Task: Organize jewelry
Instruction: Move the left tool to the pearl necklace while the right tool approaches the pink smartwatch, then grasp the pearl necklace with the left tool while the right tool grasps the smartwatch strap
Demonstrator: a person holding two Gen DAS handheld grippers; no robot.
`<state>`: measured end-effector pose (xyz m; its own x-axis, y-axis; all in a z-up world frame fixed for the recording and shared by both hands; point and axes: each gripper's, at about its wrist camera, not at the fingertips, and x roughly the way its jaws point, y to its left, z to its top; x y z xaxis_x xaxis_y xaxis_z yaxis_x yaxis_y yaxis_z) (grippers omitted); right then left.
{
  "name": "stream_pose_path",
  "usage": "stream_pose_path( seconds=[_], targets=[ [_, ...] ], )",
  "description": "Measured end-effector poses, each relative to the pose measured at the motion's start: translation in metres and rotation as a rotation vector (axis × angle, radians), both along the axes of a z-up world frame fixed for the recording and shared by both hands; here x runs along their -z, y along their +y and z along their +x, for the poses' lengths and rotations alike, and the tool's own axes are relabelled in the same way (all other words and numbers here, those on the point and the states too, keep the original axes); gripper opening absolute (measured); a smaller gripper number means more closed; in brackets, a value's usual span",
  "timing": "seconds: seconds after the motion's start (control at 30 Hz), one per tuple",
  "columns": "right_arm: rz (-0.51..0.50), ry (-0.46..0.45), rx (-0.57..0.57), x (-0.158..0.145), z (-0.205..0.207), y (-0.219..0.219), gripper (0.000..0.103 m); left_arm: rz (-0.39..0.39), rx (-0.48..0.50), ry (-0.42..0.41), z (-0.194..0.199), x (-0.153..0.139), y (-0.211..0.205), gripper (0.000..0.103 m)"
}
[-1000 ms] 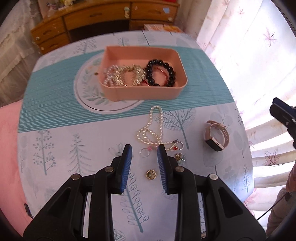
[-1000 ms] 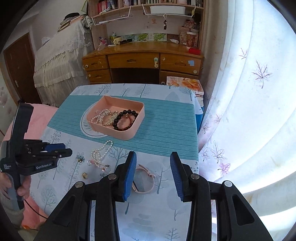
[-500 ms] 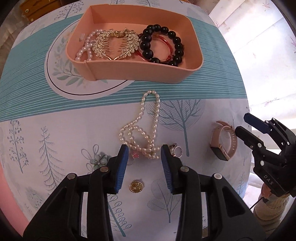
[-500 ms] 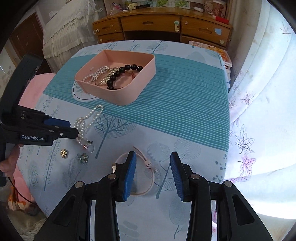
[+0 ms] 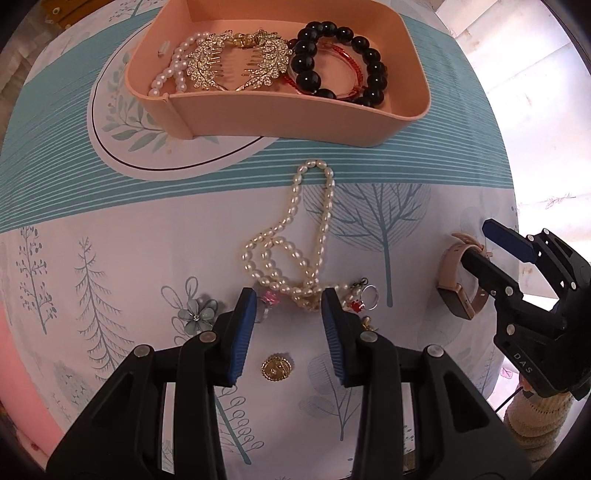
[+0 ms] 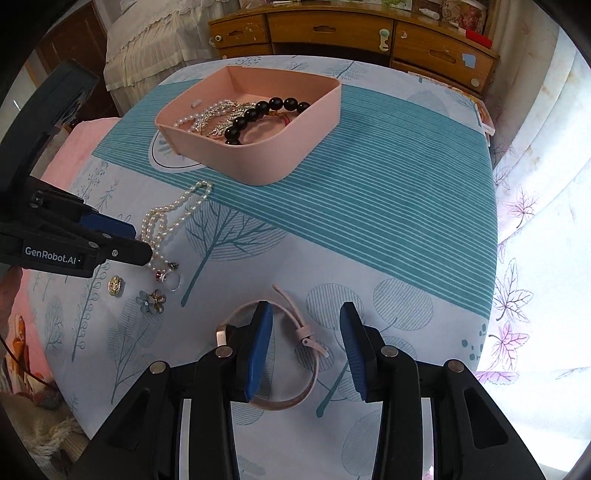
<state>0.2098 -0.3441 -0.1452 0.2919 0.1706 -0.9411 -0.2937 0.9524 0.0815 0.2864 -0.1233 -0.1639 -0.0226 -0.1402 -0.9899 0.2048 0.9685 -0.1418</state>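
A pink tray [image 5: 280, 114] [image 6: 280, 155] holds a pearl strand, a gold leaf comb [image 5: 236, 61] and a black bead bracelet [image 5: 340, 62]. A pearl necklace [image 5: 291, 240] [image 6: 166, 225] lies on the tablecloth in front of it. My left gripper [image 5: 288, 301] is open, its jaws either side of the necklace's near end. A pink watch [image 6: 284, 354] [image 5: 458, 284] lies to the right. My right gripper [image 6: 306, 317] is open, low over it, with the strap's buckled side between the jaws.
A gold round brooch [image 5: 276, 367], a pale flower brooch [image 5: 197, 314], a silver ring [image 5: 369, 295] and small charms lie near the necklace's end. A wooden dresser [image 6: 351, 29] stands behind the table and a curtain [image 6: 546, 184] hangs at the right.
Both grippers have come down and forward. The left has closed in on the necklace's near end; the right has dropped over the watch. Both stay open.
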Motion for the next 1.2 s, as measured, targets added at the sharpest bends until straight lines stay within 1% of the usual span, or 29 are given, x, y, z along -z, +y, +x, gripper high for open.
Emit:
stream_pose_path(
  seconds=[0.13,0.27,0.33,0.5,0.63,0.8,0.97,1.0,1.1,1.13,1.2],
  targets=[
    [0.005,-0.002,-0.007,0.003,0.000,0.001,0.038,-0.004,-0.010,0.007,0.004,0.001,-0.004,0.033],
    [0.007,-0.004,-0.007,0.004,-0.001,0.001,0.038,0.014,0.026,-0.005,0.009,0.000,-0.015,0.033],
    [0.011,-0.005,-0.005,0.005,-0.001,0.000,0.038,0.028,0.046,-0.013,0.017,0.001,-0.029,0.033],
    [0.021,-0.001,0.005,0.006,-0.002,-0.006,0.038,0.064,0.089,-0.014,0.019,0.002,-0.039,0.034],
    [0.029,0.002,0.013,0.009,-0.003,-0.011,0.038,0.087,0.116,0.004,0.013,0.006,-0.038,0.038],
    [0.047,-0.005,0.017,0.009,-0.004,-0.014,0.038,0.084,0.084,0.001,0.020,0.007,-0.021,0.038],
    [0.055,-0.007,0.026,0.009,-0.005,-0.015,0.038,0.099,0.098,-0.016,0.031,0.006,-0.025,0.039],
    [0.056,-0.008,0.026,0.008,-0.005,-0.015,0.038,0.102,0.103,-0.020,0.028,0.003,-0.023,0.039],
    [0.058,-0.011,0.031,0.009,-0.006,-0.014,0.038,0.107,0.118,-0.037,0.031,0.001,-0.033,0.039],
    [0.060,-0.011,0.032,0.009,-0.006,-0.015,0.038,0.108,0.121,-0.045,0.030,0.000,-0.037,0.038],
    [0.062,-0.012,0.035,0.009,-0.007,-0.015,0.038,0.106,0.131,-0.062,0.026,-0.005,-0.047,0.027]
  ],
)
